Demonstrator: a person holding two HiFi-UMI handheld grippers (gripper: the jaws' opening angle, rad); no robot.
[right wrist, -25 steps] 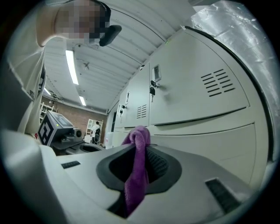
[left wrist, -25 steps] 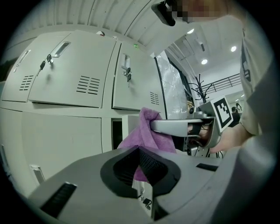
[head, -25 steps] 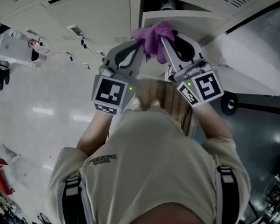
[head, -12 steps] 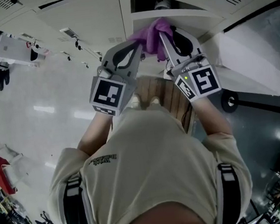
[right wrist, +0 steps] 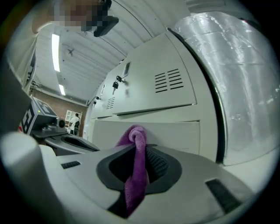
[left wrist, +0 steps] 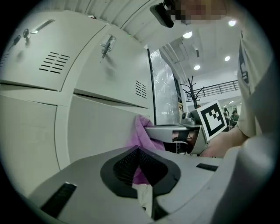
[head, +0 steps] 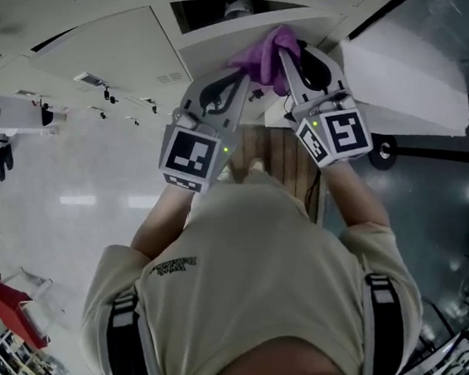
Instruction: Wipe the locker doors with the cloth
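You stood in a room of cream metal lockers (head: 120,53) over a glossy pale floor (head: 69,200). The bunched purple microfibre cloth (head: 269,54) sat just beyond the tips of both grippers, which met it from either side.

Your right gripper (head: 289,58) was clamped on a twisted rope of the cloth, which ran back along its jaws. Your left gripper (head: 240,80) was closed on the other end, with a pale scrap showing between the jaws too.

The flat cream locker door panel (right wrist: 175,131) lay straight ahead of the right gripper, just past the cloth's top fold. I could not tell whether they touched.

The cloth's long axis ran from gripper to gripper, roughly along the panel's face. The right gripper looked nearer the panel, so a sideways stroke would likely lead from it.
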